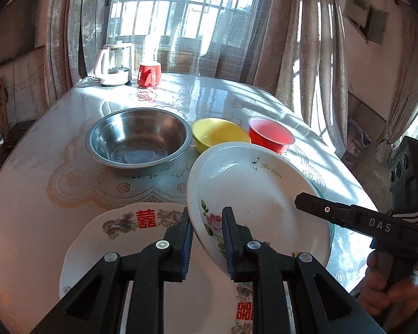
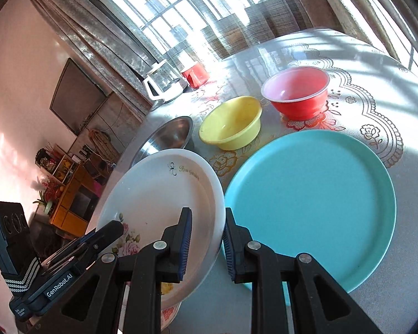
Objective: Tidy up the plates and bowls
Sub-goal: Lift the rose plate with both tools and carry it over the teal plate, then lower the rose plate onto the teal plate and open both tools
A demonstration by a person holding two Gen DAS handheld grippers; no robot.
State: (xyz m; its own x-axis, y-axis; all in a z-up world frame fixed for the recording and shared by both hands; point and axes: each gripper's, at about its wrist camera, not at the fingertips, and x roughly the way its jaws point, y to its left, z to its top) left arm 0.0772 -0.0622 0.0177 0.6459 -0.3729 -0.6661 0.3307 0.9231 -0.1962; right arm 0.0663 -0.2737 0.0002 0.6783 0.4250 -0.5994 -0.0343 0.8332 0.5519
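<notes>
Left gripper (image 1: 207, 246) and right gripper (image 2: 208, 246) both clamped on opposite rims of the white rose plate (image 1: 264, 194), held tilted above the table (image 1: 69, 167). Beneath: red-character plate (image 1: 119, 239) leftward, teal plate (image 2: 315, 200) rightward. Beyond: steel bowl (image 1: 138, 139), yellow bowl (image 1: 218, 133), red bowl (image 1: 270, 135), bare cloth behind.

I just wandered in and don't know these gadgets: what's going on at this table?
A person is tidying dishes with a hand-held clamp tool in each hand. Both the left gripper and the right gripper pinch opposite rims of one white rose plate, holding it tilted off the table between a plate with red characters and a teal plate. A steel bowl, a yellow bowl and a red bowl sit behind, untouched.
</notes>
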